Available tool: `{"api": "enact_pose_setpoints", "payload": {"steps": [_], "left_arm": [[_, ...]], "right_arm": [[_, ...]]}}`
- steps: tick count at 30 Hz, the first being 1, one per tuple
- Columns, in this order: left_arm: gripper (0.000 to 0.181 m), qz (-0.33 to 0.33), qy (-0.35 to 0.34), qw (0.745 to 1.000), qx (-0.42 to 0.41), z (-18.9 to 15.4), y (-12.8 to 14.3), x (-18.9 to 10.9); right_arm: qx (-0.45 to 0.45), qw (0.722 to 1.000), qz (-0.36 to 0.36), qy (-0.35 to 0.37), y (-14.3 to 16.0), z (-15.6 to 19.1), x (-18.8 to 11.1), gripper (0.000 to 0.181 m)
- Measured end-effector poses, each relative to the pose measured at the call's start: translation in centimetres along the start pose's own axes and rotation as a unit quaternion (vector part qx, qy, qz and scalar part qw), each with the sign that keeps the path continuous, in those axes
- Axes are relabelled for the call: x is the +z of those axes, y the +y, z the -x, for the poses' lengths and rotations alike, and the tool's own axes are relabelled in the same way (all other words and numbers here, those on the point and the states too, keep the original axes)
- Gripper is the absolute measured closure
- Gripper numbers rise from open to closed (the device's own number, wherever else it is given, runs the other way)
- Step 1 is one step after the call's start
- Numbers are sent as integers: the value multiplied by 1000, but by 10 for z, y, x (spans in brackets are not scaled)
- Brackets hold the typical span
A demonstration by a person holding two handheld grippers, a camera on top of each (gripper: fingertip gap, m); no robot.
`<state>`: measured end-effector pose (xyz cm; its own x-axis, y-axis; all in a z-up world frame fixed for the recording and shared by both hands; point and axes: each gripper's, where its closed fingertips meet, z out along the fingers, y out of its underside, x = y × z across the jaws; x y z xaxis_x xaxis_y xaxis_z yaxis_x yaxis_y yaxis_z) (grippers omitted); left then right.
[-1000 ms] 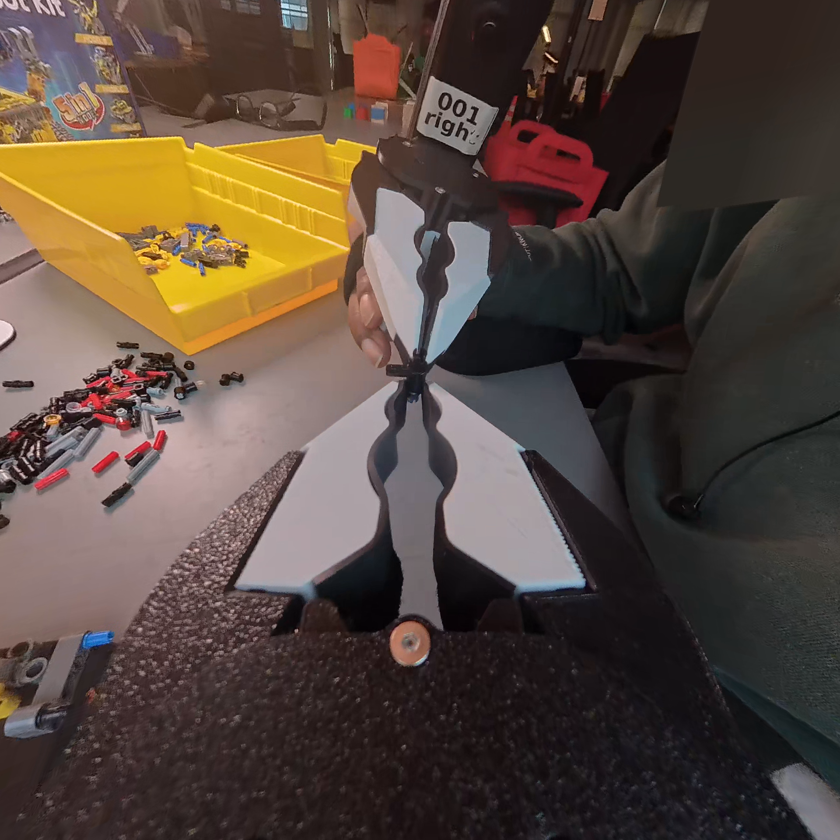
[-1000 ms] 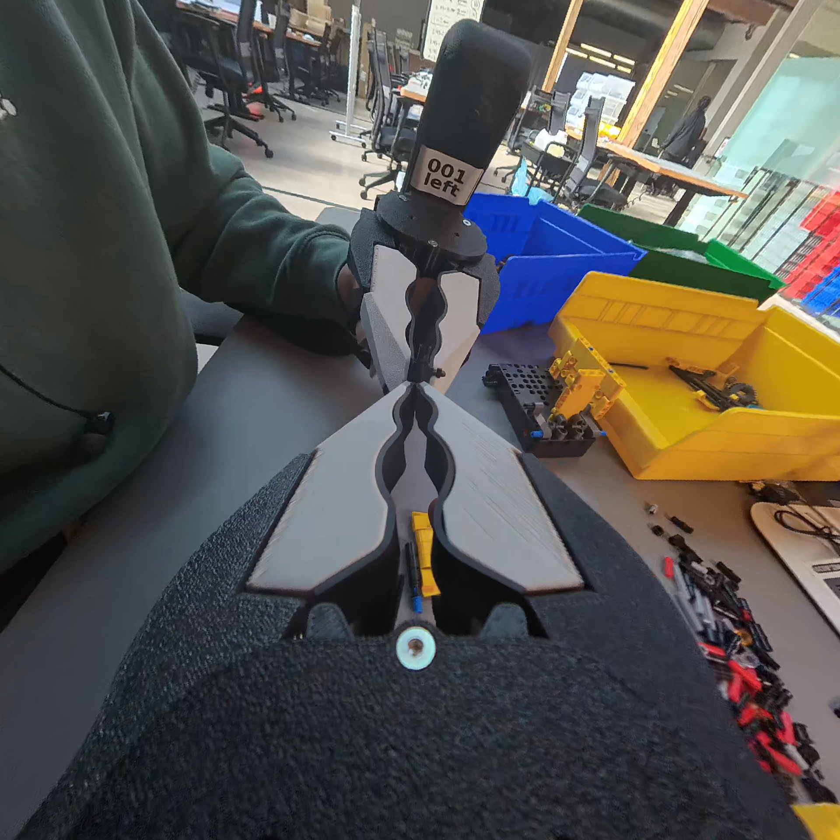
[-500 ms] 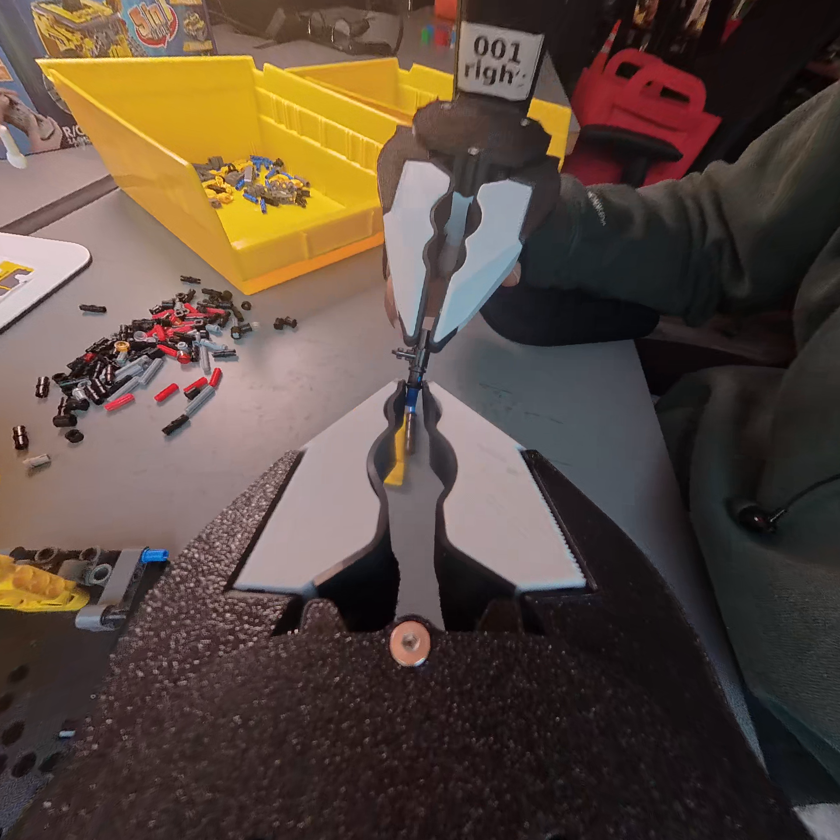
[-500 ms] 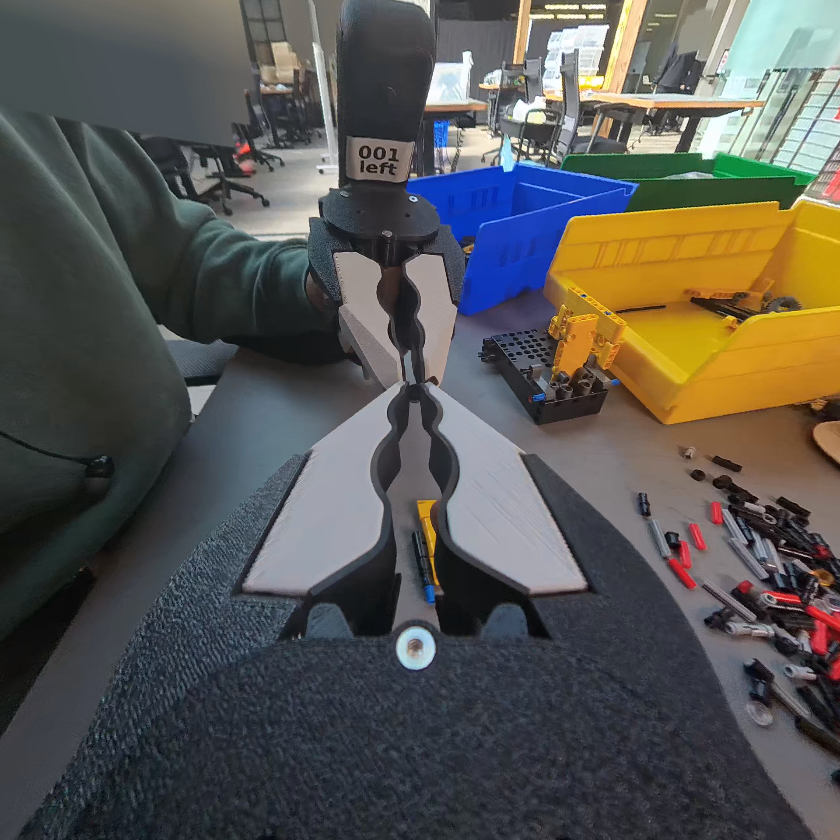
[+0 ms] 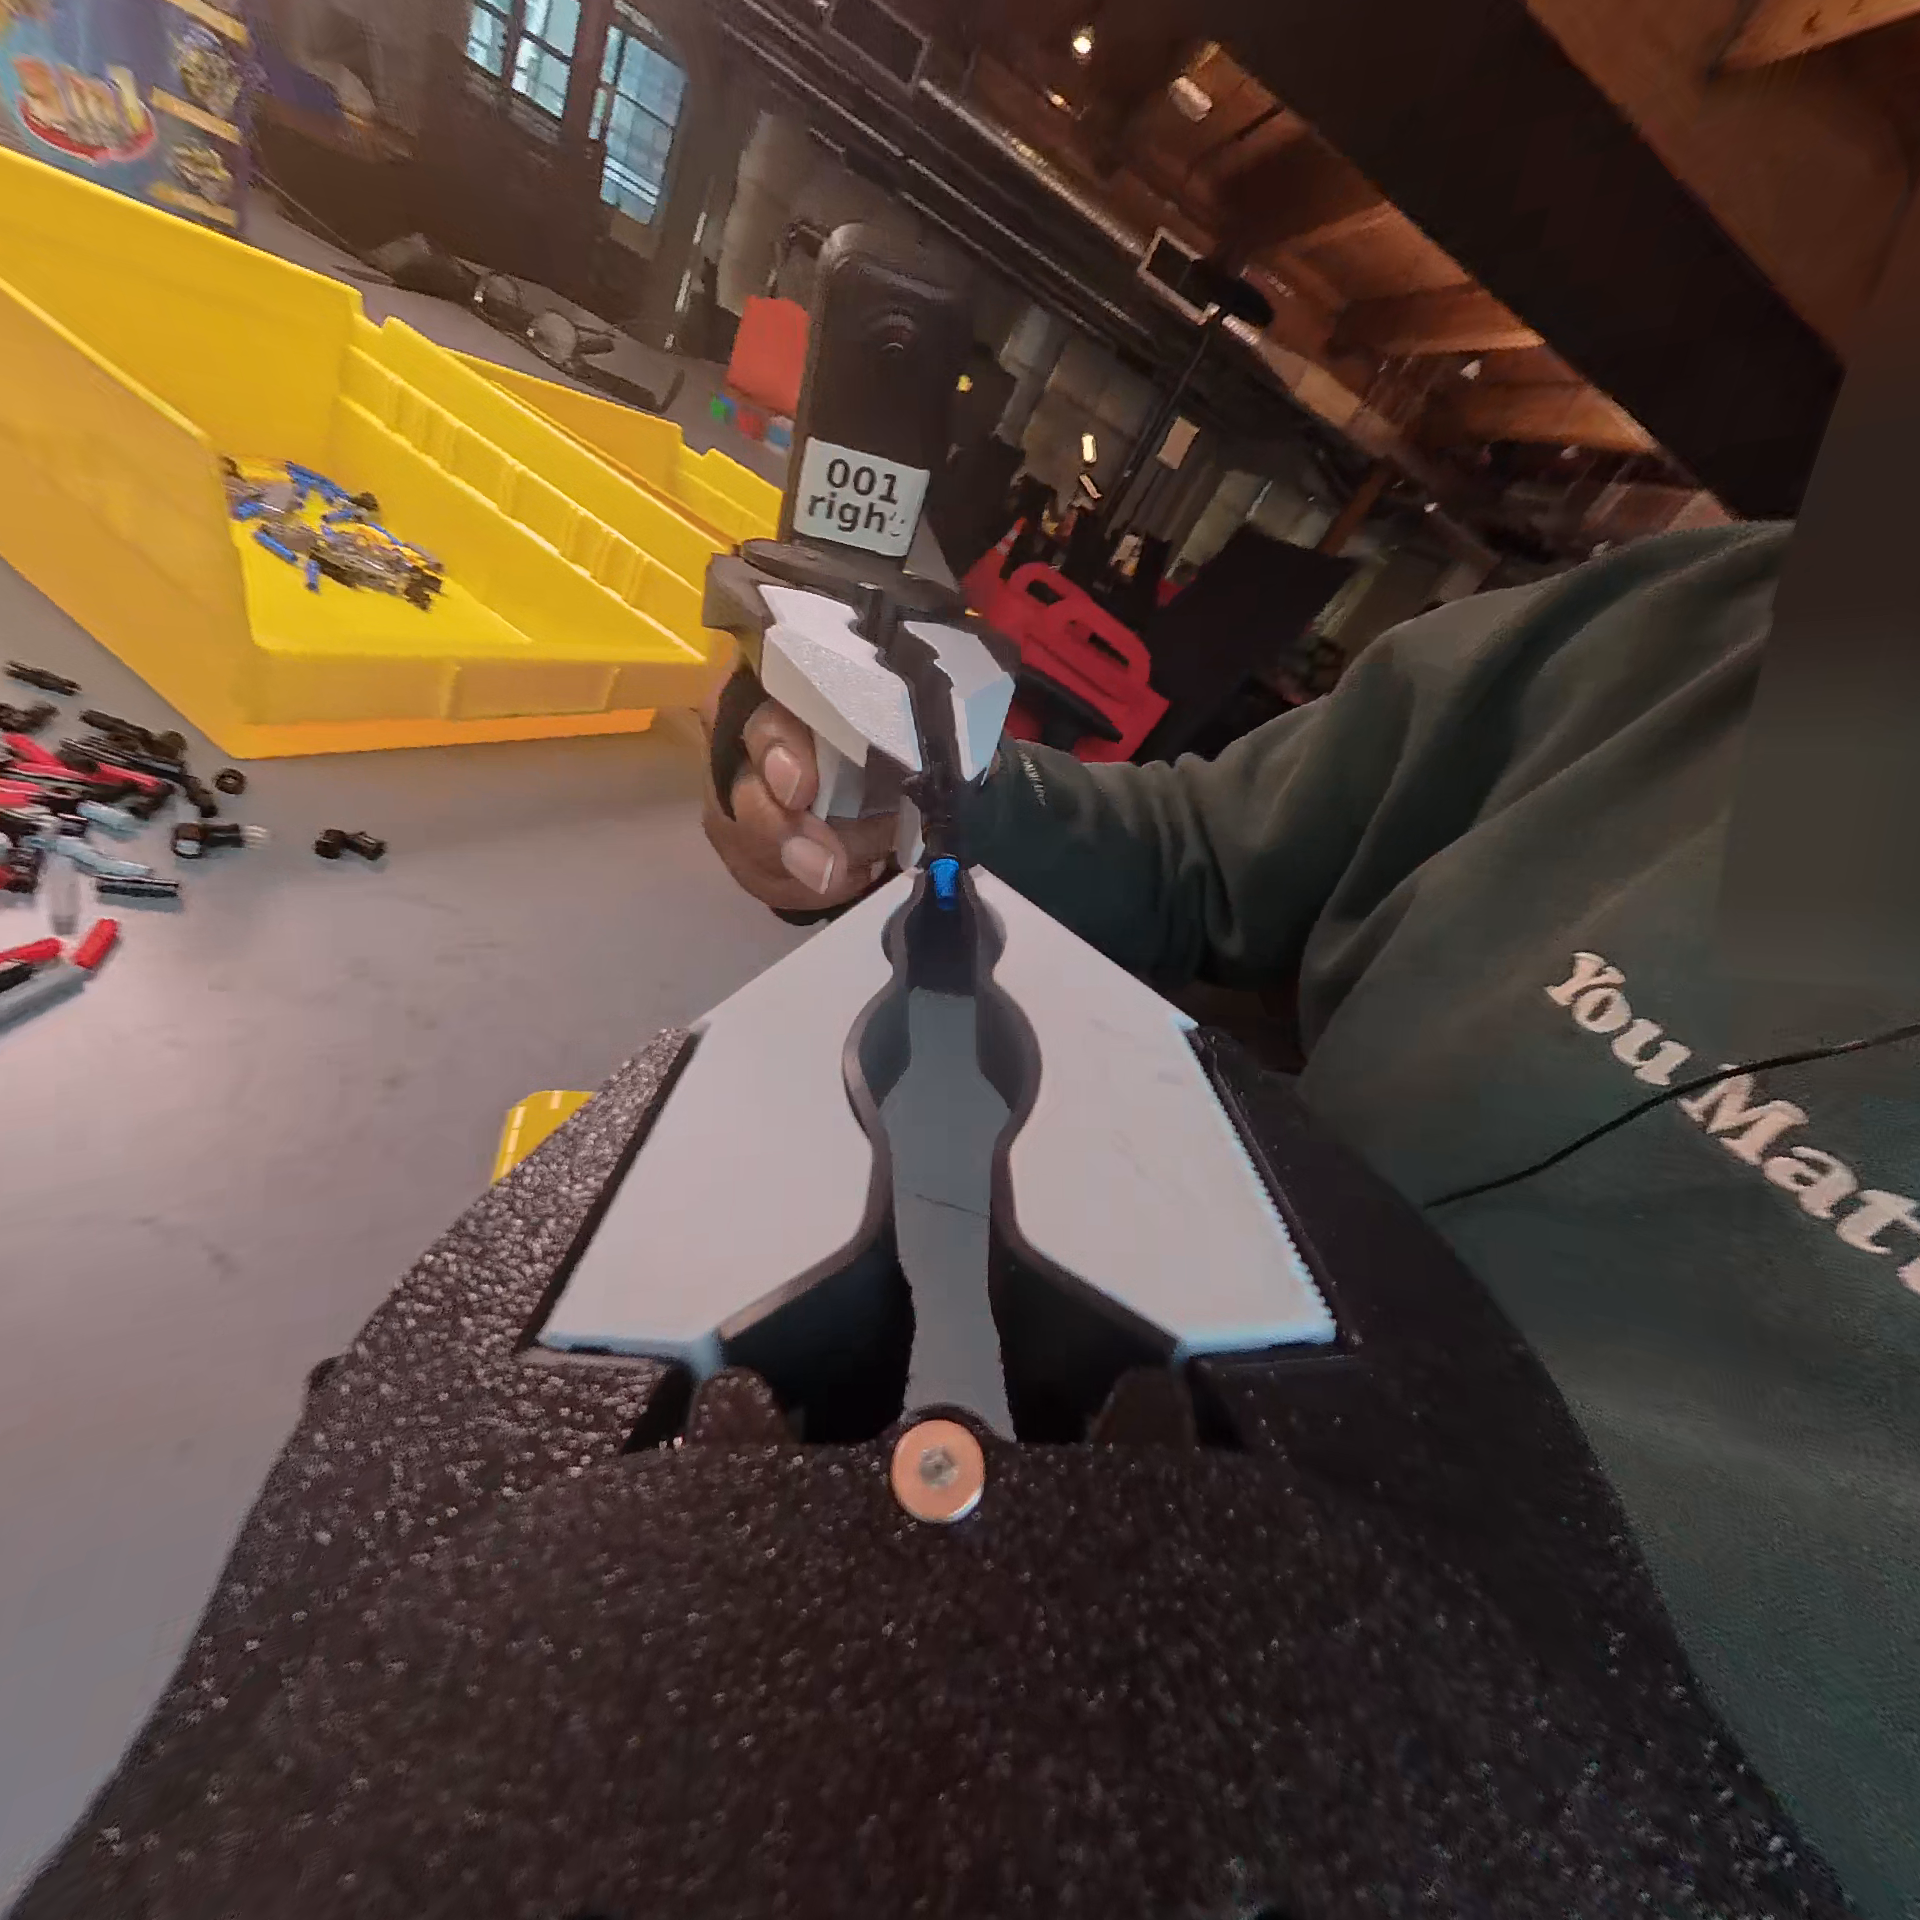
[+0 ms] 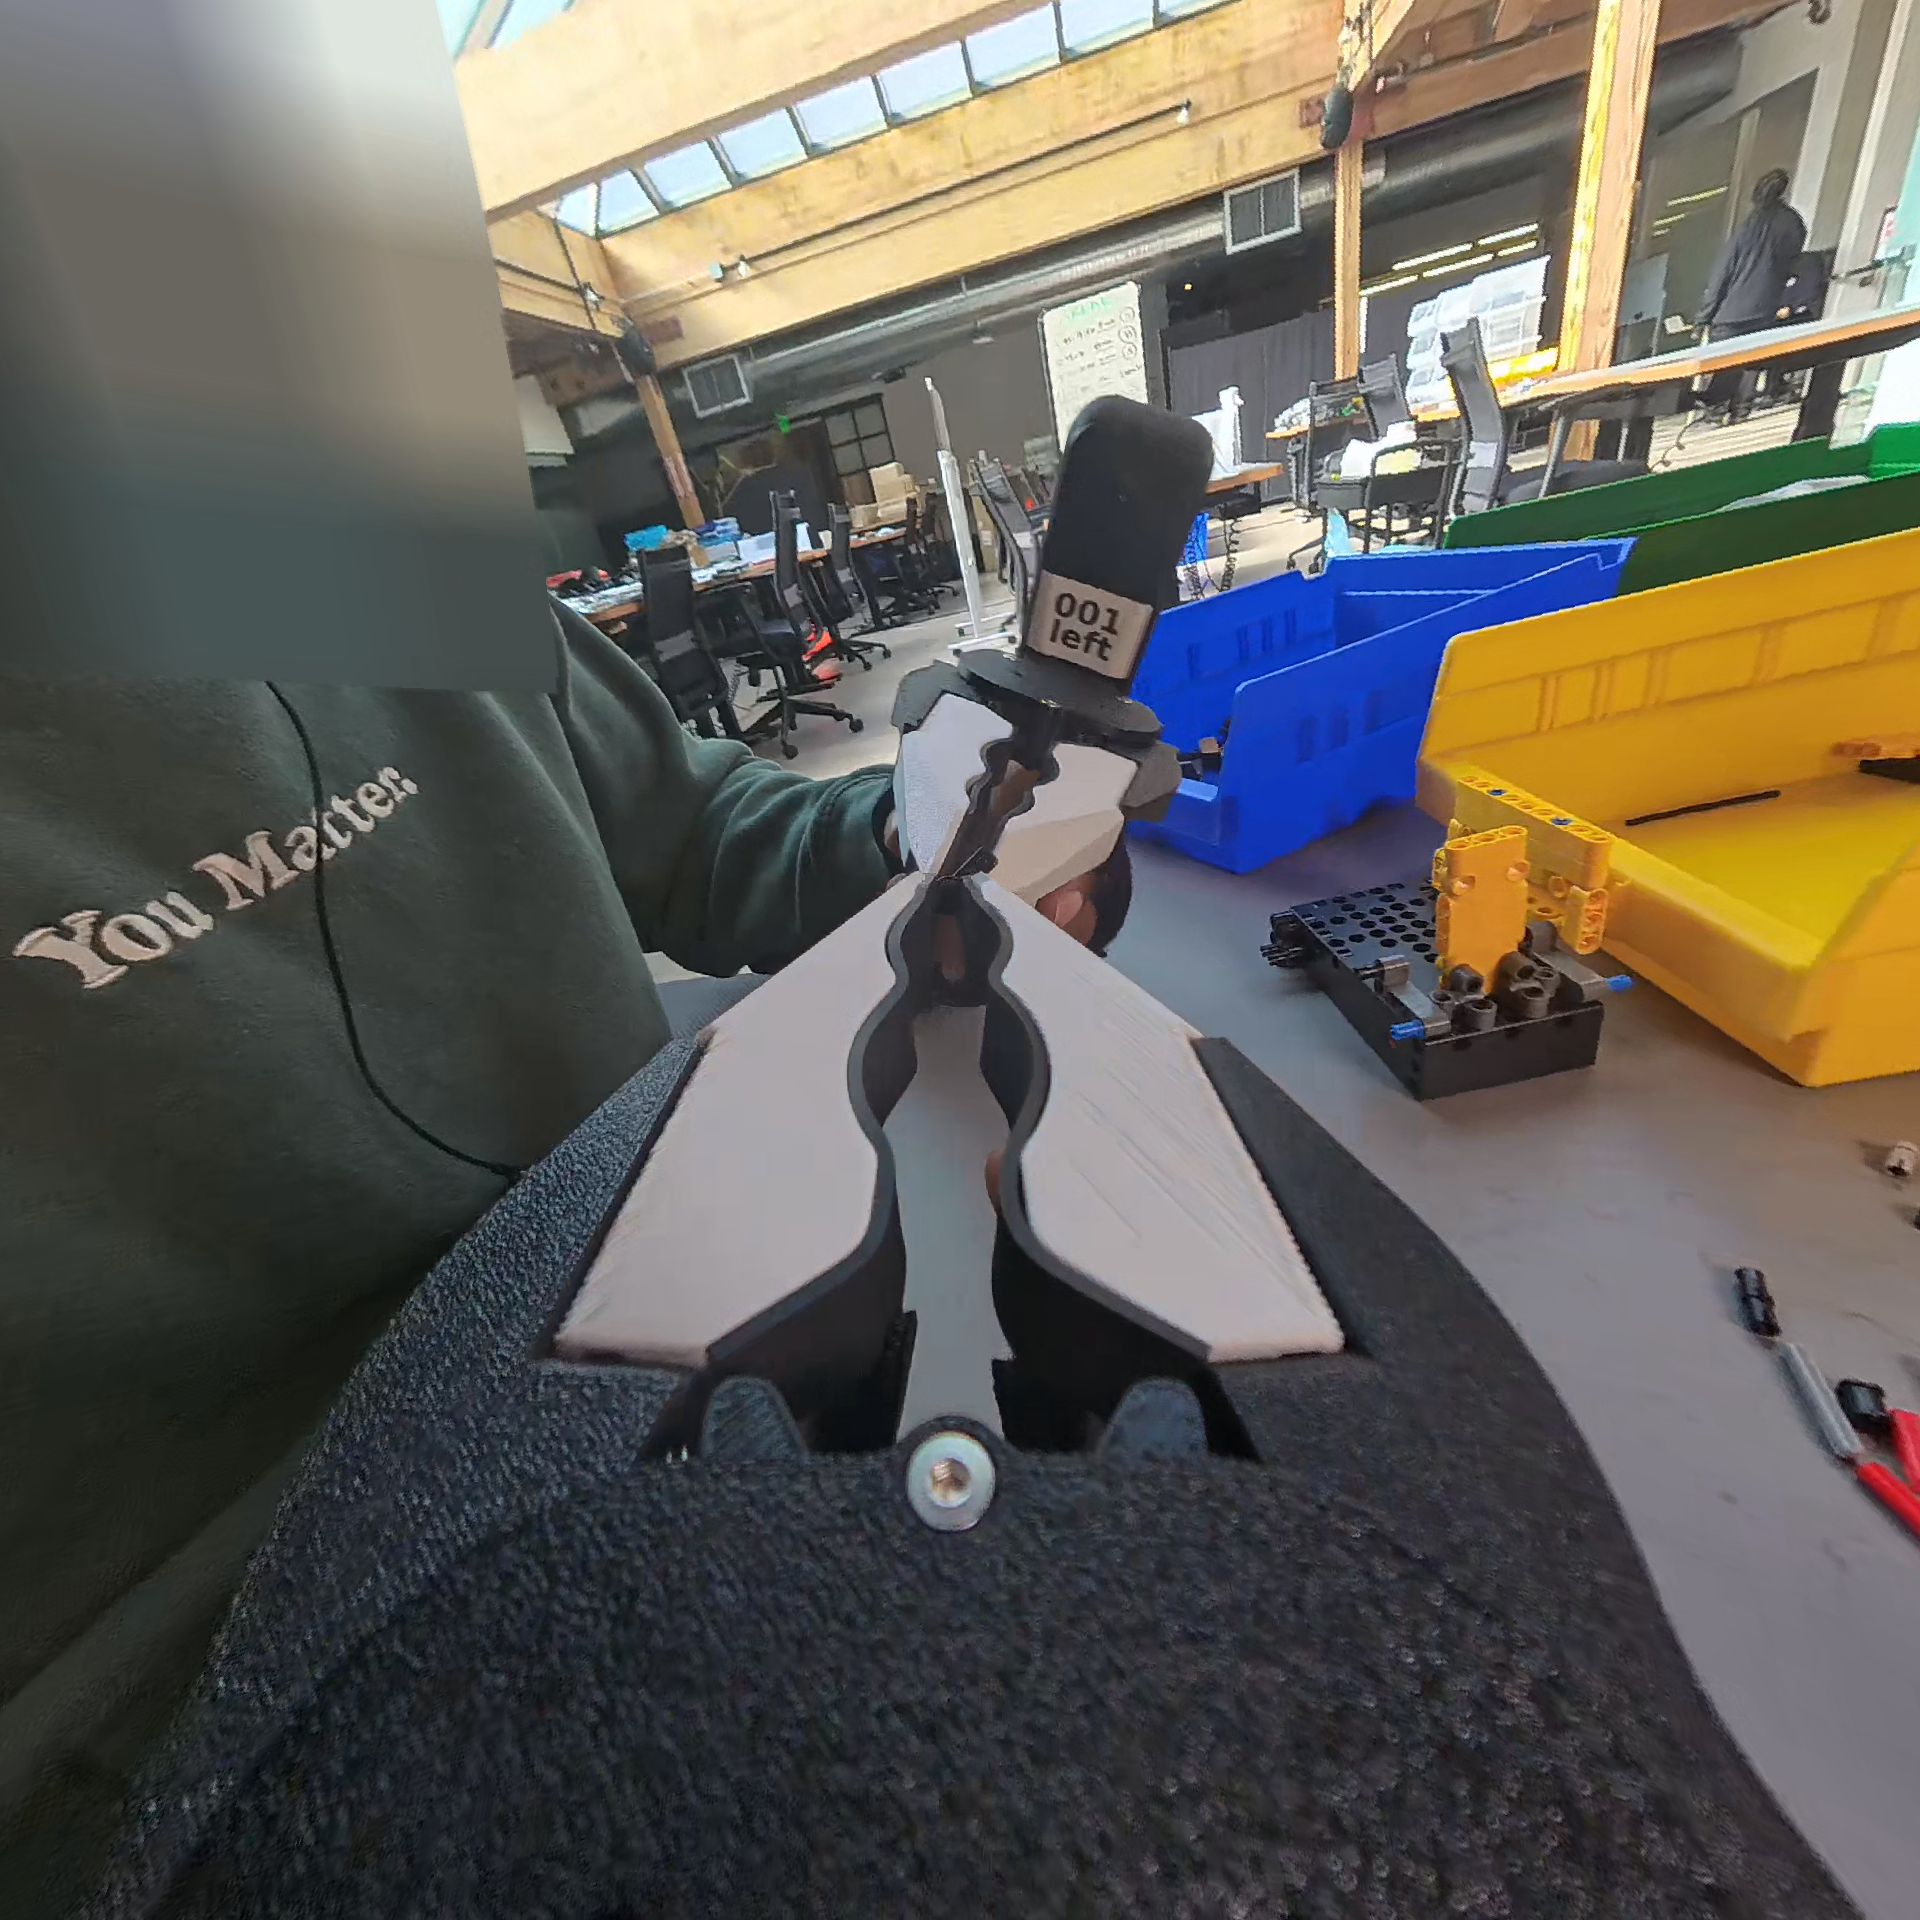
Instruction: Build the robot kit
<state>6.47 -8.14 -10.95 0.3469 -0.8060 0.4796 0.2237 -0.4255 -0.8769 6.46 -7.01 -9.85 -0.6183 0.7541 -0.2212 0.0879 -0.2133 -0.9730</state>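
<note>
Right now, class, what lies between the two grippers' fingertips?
In the left wrist view, a blue pin and small black piece bridge the left gripper and right gripper.

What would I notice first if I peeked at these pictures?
Two grippers meet tip to tip in mid-air: the left gripper pinches a blue pin and the right gripper a small black part. Behind sit a big yellow bin and a blue bin.

Yellow bin [image 5: 343, 665], loose small parts [image 5: 94, 790], blue bin [image 6: 1351, 686] on grey table [image 5: 312, 1039]
</note>
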Motion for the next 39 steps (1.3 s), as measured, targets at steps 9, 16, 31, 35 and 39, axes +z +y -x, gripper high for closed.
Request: {"api": "enact_pose_setpoints", "payload": {"steps": [9,16,31,35,39], "left_arm": [[174,15,104,988,-115,-17,13,9],[176,-25,89,980,-176,-1,7,7],[176,-109,40,963,-243,29,-10,-7],[176,-106,37,963,-247,30,-8,-6],[177,-100,37,963,-246,29,-7,-6]], "right_arm": [[75,994,36,-74,12,17,2,178],[28,999,30,12,7,-6,2,176],[-292,927,107,211,10,-28,14,154],[-300,922,113,218,14,-30,16,155],[-303,921,111,220,14,-30,17,157]]}}
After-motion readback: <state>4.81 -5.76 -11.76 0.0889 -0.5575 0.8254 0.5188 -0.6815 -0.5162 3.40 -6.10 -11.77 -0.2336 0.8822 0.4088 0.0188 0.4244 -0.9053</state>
